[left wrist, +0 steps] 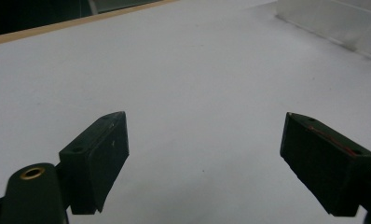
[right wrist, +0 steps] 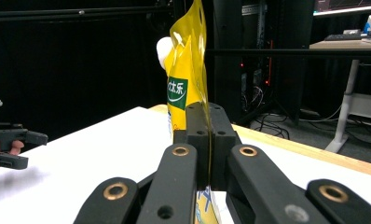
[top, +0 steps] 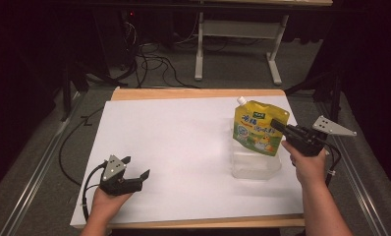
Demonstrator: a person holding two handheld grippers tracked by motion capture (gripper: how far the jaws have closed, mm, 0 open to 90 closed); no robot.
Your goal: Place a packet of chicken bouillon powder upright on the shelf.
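right gripper (top: 278,125) is clamped on the edge of a yellow pouch (top: 257,127), holding it upright over a clear tub (top: 255,165). left gripper (top: 135,167) sits spread wide on the white table (top: 183,147), gripping nothing.

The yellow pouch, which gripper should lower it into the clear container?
Right. The right gripper is already shut on the yellow pouch above the clear container; the left gripper sits open, far off.

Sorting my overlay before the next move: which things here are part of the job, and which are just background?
In the job:
- yellow pouch, pinched by the right gripper
- clear tub beneath it
- left gripper, open, holding nothing

Just background:
- cables on the floor
- white desk legs
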